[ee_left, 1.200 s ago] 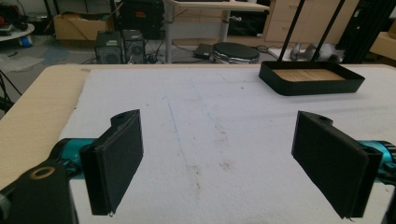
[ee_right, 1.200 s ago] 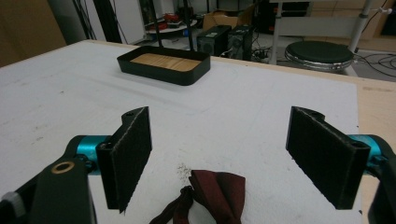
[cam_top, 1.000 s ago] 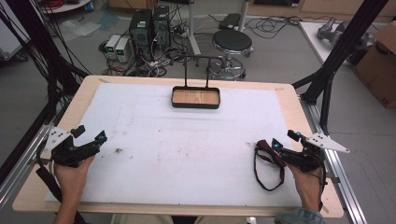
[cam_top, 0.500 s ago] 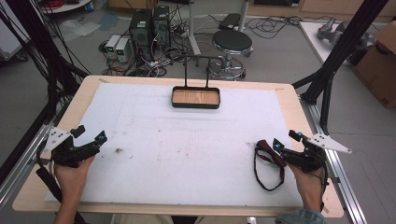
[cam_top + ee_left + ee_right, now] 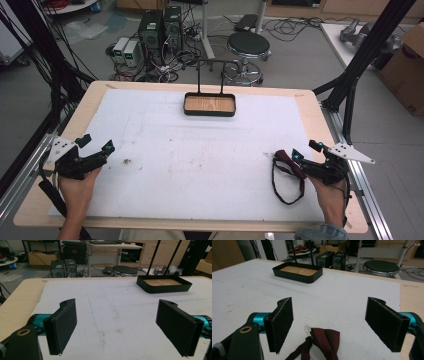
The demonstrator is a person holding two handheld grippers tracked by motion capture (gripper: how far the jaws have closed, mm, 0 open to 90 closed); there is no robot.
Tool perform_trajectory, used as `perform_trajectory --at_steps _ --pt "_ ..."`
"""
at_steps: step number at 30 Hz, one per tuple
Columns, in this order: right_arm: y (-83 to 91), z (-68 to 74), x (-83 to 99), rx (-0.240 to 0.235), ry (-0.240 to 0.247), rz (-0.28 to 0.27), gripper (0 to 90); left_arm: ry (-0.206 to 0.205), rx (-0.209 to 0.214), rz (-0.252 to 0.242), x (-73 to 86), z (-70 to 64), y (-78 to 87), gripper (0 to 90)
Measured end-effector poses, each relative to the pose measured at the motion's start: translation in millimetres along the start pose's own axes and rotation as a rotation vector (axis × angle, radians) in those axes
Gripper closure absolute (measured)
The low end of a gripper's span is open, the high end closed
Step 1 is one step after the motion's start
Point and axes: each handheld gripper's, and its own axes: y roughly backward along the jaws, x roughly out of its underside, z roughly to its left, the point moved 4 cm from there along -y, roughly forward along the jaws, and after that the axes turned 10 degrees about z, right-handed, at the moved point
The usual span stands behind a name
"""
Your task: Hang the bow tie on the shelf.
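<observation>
Strap [image 5: 322, 341] lies between right gripper's [image 5: 329, 325] wide jaws (black tray [image 5: 209, 104] far off).

A black tray [image 5: 209, 113] with a wooden floor is sitting at the upper middle of the high view, on a white sheet [image 5: 200, 150] that is covering the wooden table [image 5: 320, 115]. Two thin black posts [image 5: 199, 76] are rising behind the tray. Above it in the frame, a round black stool [image 5: 248, 44] is standing on the grey floor, with two computer towers [image 5: 161, 27] standing at the upper left.
</observation>
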Motion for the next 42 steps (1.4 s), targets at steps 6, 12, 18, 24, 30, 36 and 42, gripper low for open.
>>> perform_trajectory --at_steps 6,12,18,24,30,36,42 --pt "-4.4 -2.9 5.1 0.006 0.003 0.028 21.7 -0.005 -0.004 0.0 0.5 0.0 -0.4 17.4" --pt "-11.4 -7.5 13.6 0.018 0.001 0.071 23.0 -0.006 -0.005 0.001 0.8 -0.1 -0.6 17.4" --pt "-20.8 -10.4 23.4 0.037 0.025 0.147 27.4 -0.009 -0.004 0.004 1.7 -1.2 -2.3 17.3" --pt "-32.4 -9.4 33.1 0.041 0.051 0.224 39.0 -0.011 -0.005 0.004 2.0 -1.7 -2.8 17.4" --pt "-43.8 -9.1 42.1 0.044 0.077 0.314 47.6 -0.013 -0.005 0.007 2.5 -1.4 -2.9 17.4" --pt "-47.4 -7.7 45.0 0.039 0.091 0.354 55.5 -0.013 -0.007 0.01 2.8 -1.9 -3.1 17.4" --pt "-47.9 -5.8 46.4 0.025 0.105 0.378 69.5 -0.017 -0.008 0.013 3.0 -2.1 -3.5 17.4"
